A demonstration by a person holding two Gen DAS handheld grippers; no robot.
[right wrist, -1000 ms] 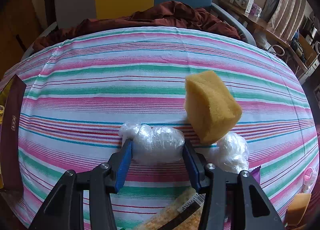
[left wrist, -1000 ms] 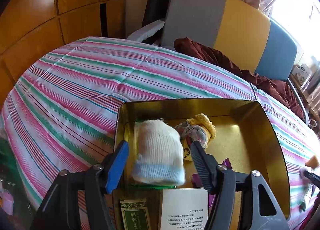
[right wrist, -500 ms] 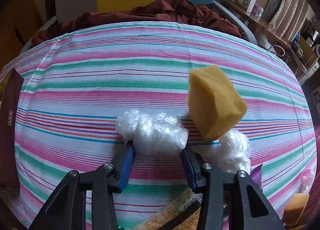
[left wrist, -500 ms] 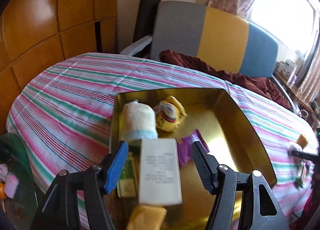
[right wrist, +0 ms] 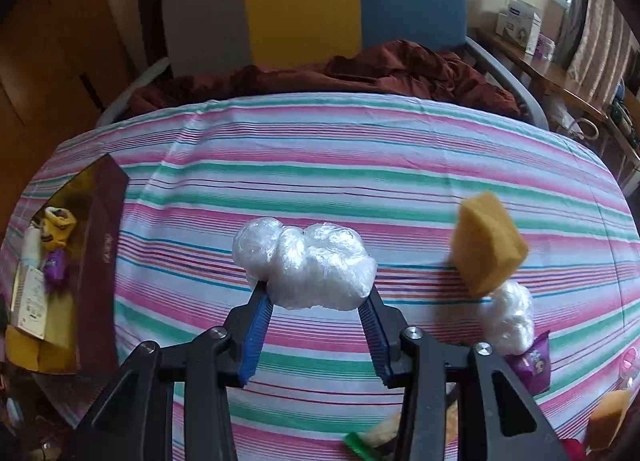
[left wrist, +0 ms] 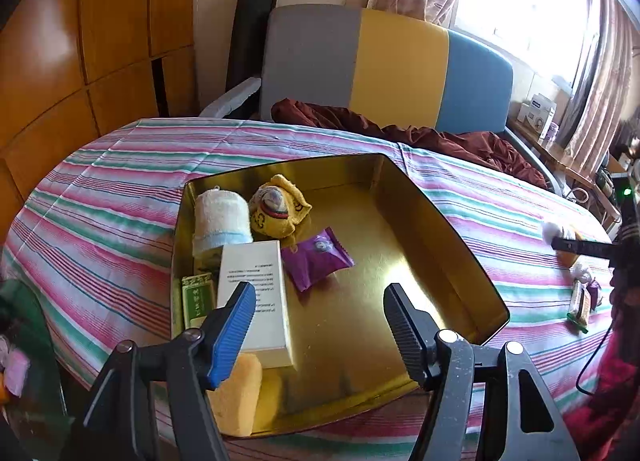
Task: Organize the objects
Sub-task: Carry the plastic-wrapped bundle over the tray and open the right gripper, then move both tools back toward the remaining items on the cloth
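A crumpled ball of clear plastic wrap [right wrist: 306, 265] is clamped between the fingers [right wrist: 256, 325] of the right gripper [right wrist: 316, 303] and is seen lifted clear of the striped cloth [right wrist: 360, 165] on the worktop. The fingers of the left gripper [left wrist: 320, 325] are spread with nothing between them, poised over the near end of the gold tin [left wrist: 472, 261].

In the tin a rolled white towel [left wrist: 220, 217], a yellow sock bundle [left wrist: 280, 209], a white carton [left wrist: 256, 293], a purple sachet [left wrist: 318, 257], a green packet [left wrist: 196, 297] and a yellow sponge [left wrist: 240, 393] are already laid.

The step in hand is judged to be the carrying of the wrap to the tin. Next, it should be brought leftward over the bare floor at the tin's right and released there. On the cloth another sponge [right wrist: 488, 245], a second wrap ball [right wrist: 510, 317] and a purple packet [right wrist: 534, 361] remain to be gathered.
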